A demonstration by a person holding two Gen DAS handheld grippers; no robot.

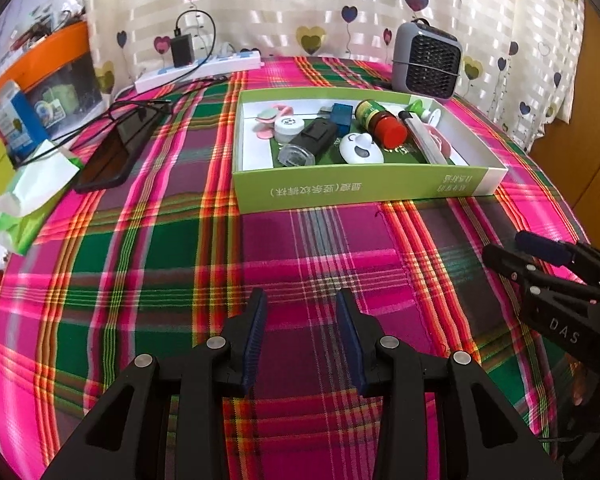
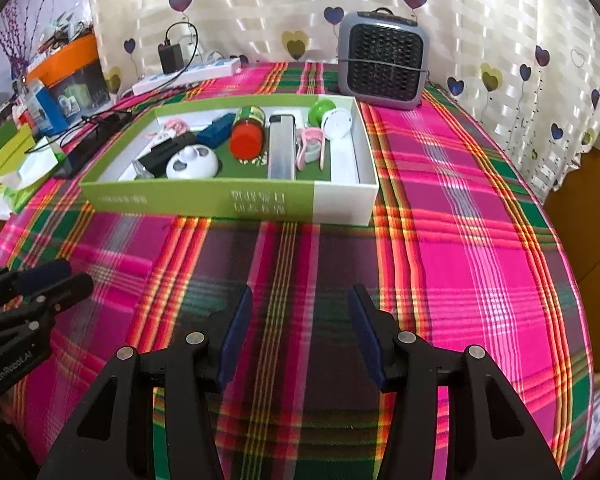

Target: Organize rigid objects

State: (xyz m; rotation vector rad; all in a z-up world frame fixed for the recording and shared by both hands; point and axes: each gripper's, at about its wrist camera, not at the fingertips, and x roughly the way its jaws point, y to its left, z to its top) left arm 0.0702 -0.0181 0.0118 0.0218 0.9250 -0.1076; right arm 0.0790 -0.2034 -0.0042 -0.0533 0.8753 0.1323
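Observation:
A green and white cardboard box (image 1: 364, 190) (image 2: 228, 202) sits on the plaid tablecloth. It holds several small rigid objects: a brown bottle with a red cap (image 1: 380, 122) (image 2: 248, 136), a white oval gadget (image 1: 360, 149) (image 2: 192, 164), a black device (image 1: 312, 136), a blue block (image 1: 340, 114) (image 2: 216, 130), a silver bar (image 2: 281, 148) and pink items (image 1: 270, 114). My left gripper (image 1: 302, 300) is open and empty, hovering over the cloth well short of the box. My right gripper (image 2: 300, 294) is open and empty, also in front of the box.
A grey mini heater (image 1: 426, 62) (image 2: 382, 64) stands behind the box. A power strip with a charger (image 1: 198, 68) and a black phone (image 1: 116, 152) lie at the back left. Tissues and boxes (image 1: 28, 192) crowd the left edge. A curtain hangs behind.

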